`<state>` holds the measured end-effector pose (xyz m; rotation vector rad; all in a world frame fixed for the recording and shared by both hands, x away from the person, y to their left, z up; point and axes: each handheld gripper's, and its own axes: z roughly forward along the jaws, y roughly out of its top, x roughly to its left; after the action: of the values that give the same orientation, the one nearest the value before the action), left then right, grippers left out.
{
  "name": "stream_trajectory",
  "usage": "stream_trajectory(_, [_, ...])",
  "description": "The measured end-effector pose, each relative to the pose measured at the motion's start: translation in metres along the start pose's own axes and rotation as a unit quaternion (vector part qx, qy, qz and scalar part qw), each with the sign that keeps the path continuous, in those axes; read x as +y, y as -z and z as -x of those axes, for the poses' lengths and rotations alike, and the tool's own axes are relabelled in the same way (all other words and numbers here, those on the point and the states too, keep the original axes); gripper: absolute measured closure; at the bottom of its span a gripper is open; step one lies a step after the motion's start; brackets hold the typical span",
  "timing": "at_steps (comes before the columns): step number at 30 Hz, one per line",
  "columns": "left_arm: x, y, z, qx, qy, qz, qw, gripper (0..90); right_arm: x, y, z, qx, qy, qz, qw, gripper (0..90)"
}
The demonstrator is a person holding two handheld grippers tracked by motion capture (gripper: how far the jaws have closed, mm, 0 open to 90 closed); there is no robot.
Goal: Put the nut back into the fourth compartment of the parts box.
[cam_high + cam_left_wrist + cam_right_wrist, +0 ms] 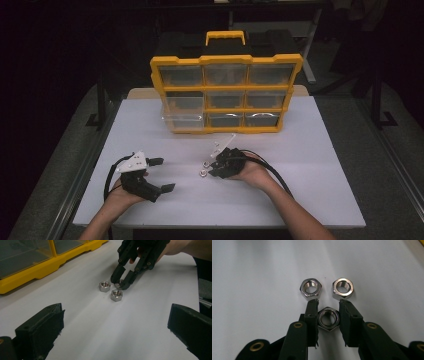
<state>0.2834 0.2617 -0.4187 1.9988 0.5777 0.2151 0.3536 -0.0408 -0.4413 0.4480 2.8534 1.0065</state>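
Grasp step: right gripper (328, 305) jaws narrow around nut (328, 318) lying between them, seemingly touching both; two other nuts (311, 287) just past the tips. Left gripper (115, 322) wide, idle. Next: squeeze, lift clear.

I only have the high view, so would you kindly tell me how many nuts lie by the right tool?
Observer: Three. The right tool has the near nut between its jaws.
Operator: Is it gripped?
Observer: Both jaws appear to sit against its flats, and it lies flat on the table.
Operator: Where are the others?
Observer: In the right gripper view, the far left nut and the far right nut lie side by side just past the jaw tips, apart from each other.
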Motion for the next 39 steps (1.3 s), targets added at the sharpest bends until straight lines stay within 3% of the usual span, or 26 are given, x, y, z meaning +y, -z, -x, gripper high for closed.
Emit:
stream_trajectory(11, [-0.005,0.000,-0.003,0.000,-0.012,0.005,0.9999,0.7,0.002,0.008,0.002,0.003,-0.011,0.006,0.9999,68.7])
stream_trajectory(24, [-0.007,-0.003,-0.002,-0.006,-0.012,-0.007,0.9999,0.7,0.005,0.029,0.007,-0.002,-0.065,0.002,0.9979,68.7])
stream_trajectory(34, [-0.008,-0.003,-0.002,-0.007,-0.009,-0.008,0.9999,0.6,0.008,0.045,0.012,-0.009,-0.084,0.016,0.9963,68.7])
stream_trajectory(39, [-0.008,-0.003,-0.001,-0.005,-0.002,0.000,1.0000,0.7,0.011,0.050,0.016,-0.015,-0.079,0.013,0.9967,68.7])
